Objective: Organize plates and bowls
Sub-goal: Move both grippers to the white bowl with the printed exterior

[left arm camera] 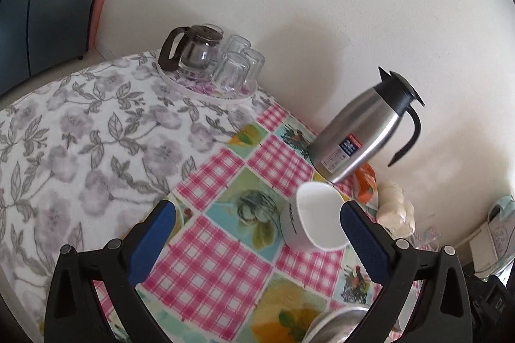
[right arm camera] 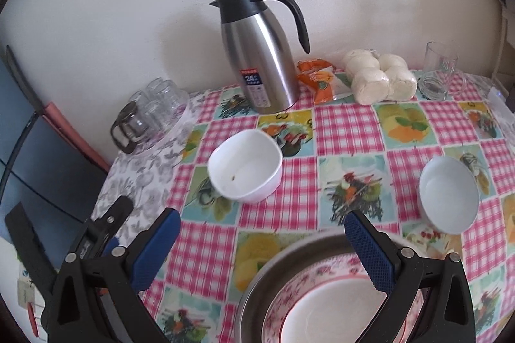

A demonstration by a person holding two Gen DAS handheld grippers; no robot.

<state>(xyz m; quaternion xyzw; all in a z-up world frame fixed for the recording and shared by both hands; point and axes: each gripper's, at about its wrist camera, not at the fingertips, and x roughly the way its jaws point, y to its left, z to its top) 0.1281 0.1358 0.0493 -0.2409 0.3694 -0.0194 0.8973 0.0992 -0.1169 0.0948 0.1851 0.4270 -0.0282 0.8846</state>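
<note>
A white square bowl (right arm camera: 246,166) sits on the checked tablecloth left of centre; it also shows in the left wrist view (left arm camera: 317,219), just ahead of my open, empty left gripper (left arm camera: 257,223), close to its right finger. A second white bowl (right arm camera: 449,193) sits to the right. A flowered plate (right arm camera: 322,301) lies inside a steel pan (right arm camera: 257,288) at the near edge, under my open, empty right gripper (right arm camera: 262,230). The pan's rim also shows in the left wrist view (left arm camera: 334,320).
A steel thermos jug (right arm camera: 262,53) stands by the wall. Beside it lie an orange packet (right arm camera: 317,77), bagged buns (right arm camera: 379,75) and a glass cup (right arm camera: 439,69). A tray with a glass pot and upturned glasses (left arm camera: 209,59) stands at the back left.
</note>
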